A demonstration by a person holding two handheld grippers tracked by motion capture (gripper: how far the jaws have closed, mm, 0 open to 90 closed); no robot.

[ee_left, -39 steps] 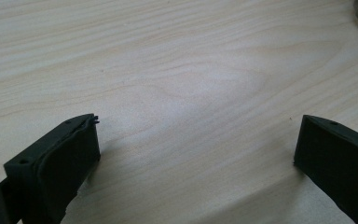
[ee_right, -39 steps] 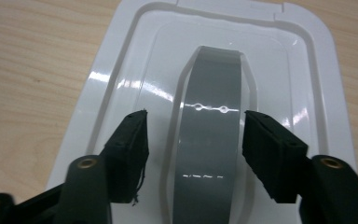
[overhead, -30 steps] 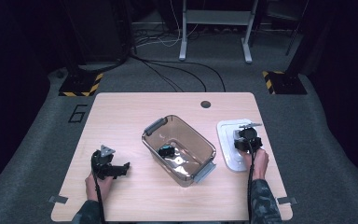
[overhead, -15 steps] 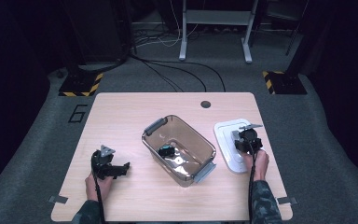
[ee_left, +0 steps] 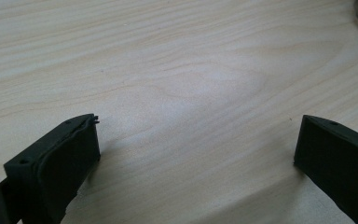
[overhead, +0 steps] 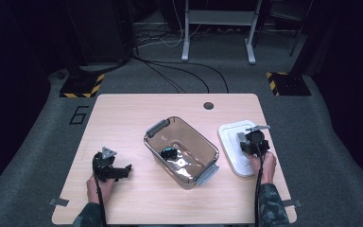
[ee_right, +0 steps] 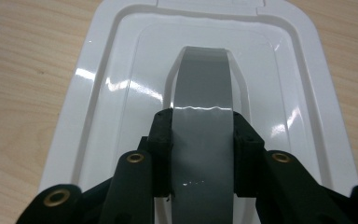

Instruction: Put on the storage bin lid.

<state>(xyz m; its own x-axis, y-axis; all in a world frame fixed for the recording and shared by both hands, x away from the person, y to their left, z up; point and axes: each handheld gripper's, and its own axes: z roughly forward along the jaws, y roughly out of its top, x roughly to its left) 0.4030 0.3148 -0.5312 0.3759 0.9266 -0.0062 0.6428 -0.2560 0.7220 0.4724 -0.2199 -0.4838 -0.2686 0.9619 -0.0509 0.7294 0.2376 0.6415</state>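
A white lid [overhead: 230, 158] lies flat on the table at the right, with a grey strap handle [ee_right: 203, 79] along its middle. My right gripper [ee_right: 203, 128] is shut on that handle, one jaw on each side; in the high view the right gripper [overhead: 252, 143] sits over the lid's middle. A clear brown-tinted bin [overhead: 199, 137] with grey end handles stands at the table's centre, with a small black object [overhead: 168, 152] on its floor. My left gripper [overhead: 125, 170] rests low at the front left, pointing toward the bin. Its jaws stand wide open over bare wood [ee_left: 191, 60].
The wooden table [overhead: 123, 118] has a round cable hole [overhead: 208, 105] near its far edge. Cables trail from both grippers back along the forearms. Beyond the table are grey carpet, floor cables and a metal stand [overhead: 217, 28].
My right gripper has shifted very slightly over the lid. The left gripper and the bin have not moved.
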